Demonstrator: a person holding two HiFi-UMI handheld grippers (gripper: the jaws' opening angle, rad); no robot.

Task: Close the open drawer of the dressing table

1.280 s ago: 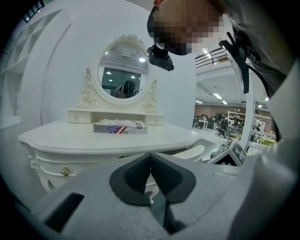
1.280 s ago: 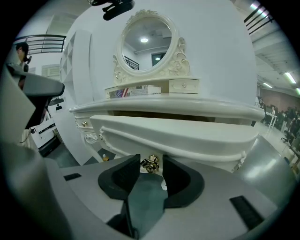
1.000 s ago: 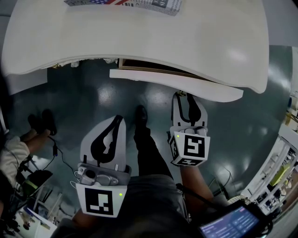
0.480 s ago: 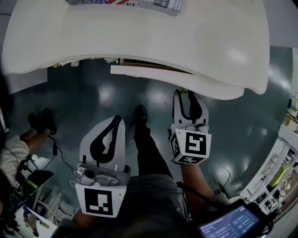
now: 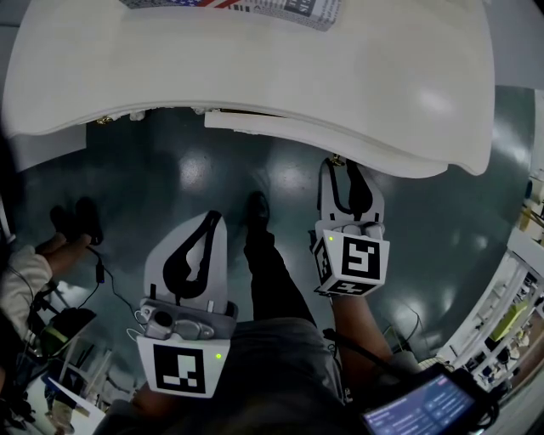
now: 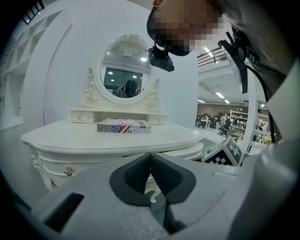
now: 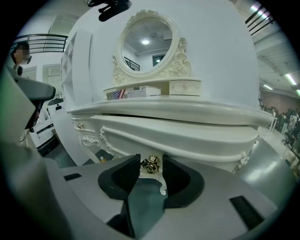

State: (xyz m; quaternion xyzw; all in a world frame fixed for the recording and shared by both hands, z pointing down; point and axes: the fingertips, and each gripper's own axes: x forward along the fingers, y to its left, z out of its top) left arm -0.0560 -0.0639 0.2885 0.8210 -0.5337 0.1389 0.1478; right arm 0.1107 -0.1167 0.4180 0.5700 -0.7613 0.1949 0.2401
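**Drawer nearly in**

Drawer at upper centre of head view, front just proud of the table edge. Right tongs part-open, brass knob between the 2 jaws; contact unclear. Left tongs closed, empty, lower left.

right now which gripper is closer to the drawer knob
Right. The right gripper has the knob between its open jaws at the drawer; the left gripper is farther back, shut.

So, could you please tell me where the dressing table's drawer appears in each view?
Head view: drawer, upper centre, under the tabletop's rim.
Left gripper view: right of centre, below the tabletop.
Right gripper view: spans the middle.
Shared landmark: flag-printed box on top.
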